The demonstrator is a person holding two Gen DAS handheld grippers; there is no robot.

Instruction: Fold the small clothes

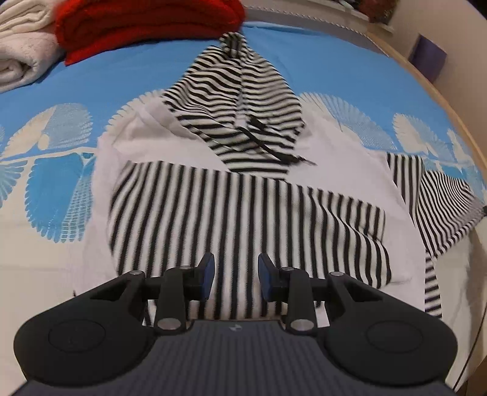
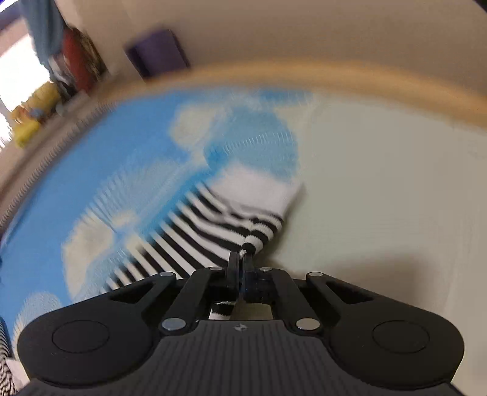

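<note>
Left wrist view: striped hoodie [image 1: 243,195] lies spread on the blue-and-white patterned bedspread [image 1: 334,67], hood [image 1: 237,103] pointing away from the camera. One sleeve [image 1: 231,219] is folded across the white body; the other sleeve [image 1: 438,195] stretches out to the right edge of the frame. Black drawstring [image 1: 274,149] trails over the hood's base. Left gripper [image 1: 236,274] hovers over the folded sleeve, jaws parted, blue pads [image 1: 208,274] visible, nothing pinched between them. A red folded cloth [image 1: 146,24] and a white towel [image 1: 21,45] sit at the far left of the bed.

Right wrist view: heavily blurred. Right gripper [image 2: 240,259] is clenched, fingers together on the white-cuffed end of the striped sleeve [image 2: 231,219]; fabric bunches just ahead of the tips. The sleeve runs back to the left over the bedspread [image 2: 121,146]. Wooden bed edge [image 2: 304,73] curves behind; a purple box [image 2: 155,51] stands beyond it against the wall.
</note>
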